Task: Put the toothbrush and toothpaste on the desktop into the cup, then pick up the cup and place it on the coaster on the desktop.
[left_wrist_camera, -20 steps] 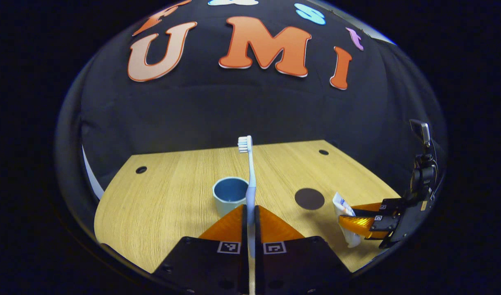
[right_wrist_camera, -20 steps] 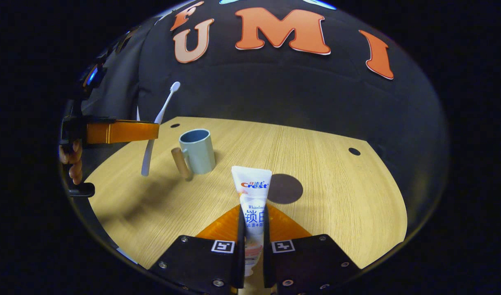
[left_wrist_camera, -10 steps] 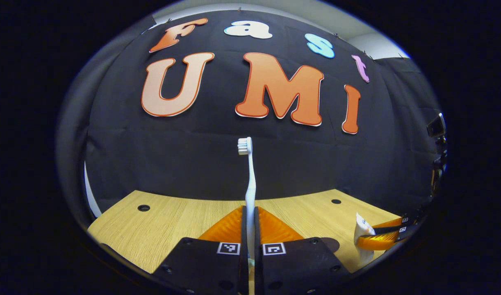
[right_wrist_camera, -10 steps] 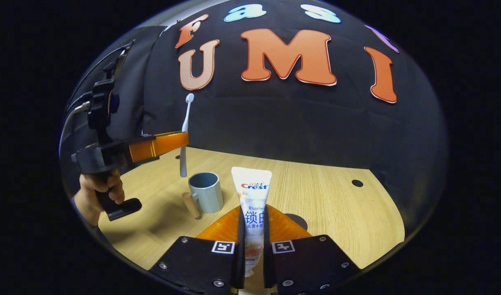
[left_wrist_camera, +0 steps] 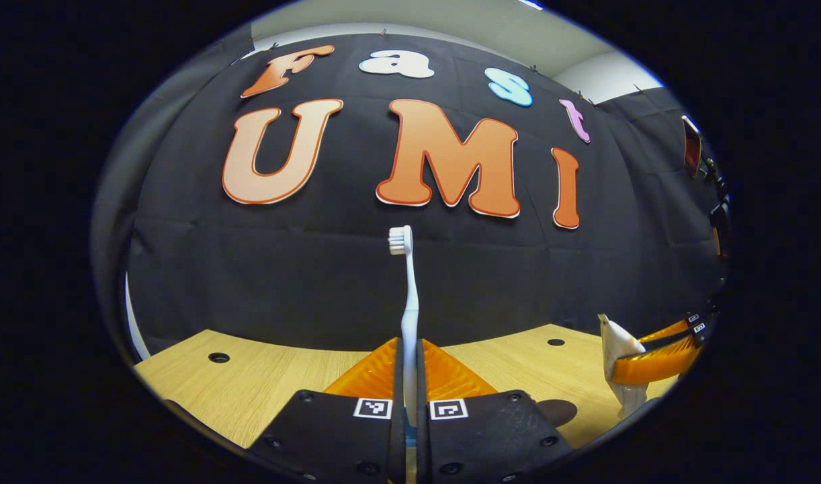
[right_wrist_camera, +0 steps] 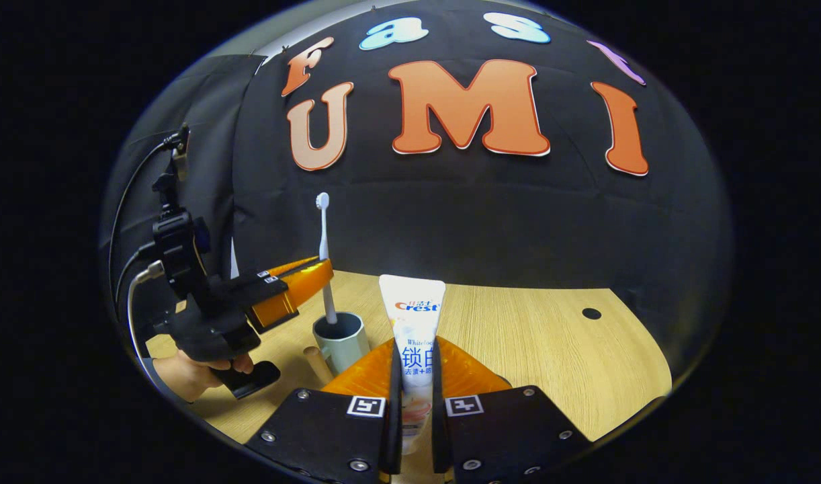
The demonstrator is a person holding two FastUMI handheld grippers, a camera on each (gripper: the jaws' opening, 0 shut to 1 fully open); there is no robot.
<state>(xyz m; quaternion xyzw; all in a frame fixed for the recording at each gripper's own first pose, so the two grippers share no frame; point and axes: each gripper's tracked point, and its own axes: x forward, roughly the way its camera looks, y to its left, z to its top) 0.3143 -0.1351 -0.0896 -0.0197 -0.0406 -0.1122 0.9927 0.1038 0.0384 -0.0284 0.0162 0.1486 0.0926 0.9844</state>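
My left gripper [left_wrist_camera: 408,366] is shut on the white toothbrush [left_wrist_camera: 409,310], which stands upright with its bristles on top. In the right gripper view that left gripper [right_wrist_camera: 324,274] holds the toothbrush [right_wrist_camera: 324,249] over the pale blue cup [right_wrist_camera: 343,339], and the brush's lower end dips into the cup's mouth. The cup has a wooden handle [right_wrist_camera: 314,363]. My right gripper [right_wrist_camera: 411,376] is shut on the toothpaste tube [right_wrist_camera: 412,316], held upright just right of the cup. The dark round coaster [left_wrist_camera: 559,411] lies on the table below the right gripper [left_wrist_camera: 627,354] and its tube [left_wrist_camera: 617,339].
The wooden table [right_wrist_camera: 551,349] has small round holes near its far corners [right_wrist_camera: 591,313]. A hand [right_wrist_camera: 192,376] grips the left gripper's handle at the table's left edge, with a cable above it. Black cloth closes the back.
The left gripper has come down toward the cup, so the toothbrush's lower end now sits in the cup's mouth instead of hanging above it. The right gripper still holds the toothpaste, slightly higher.
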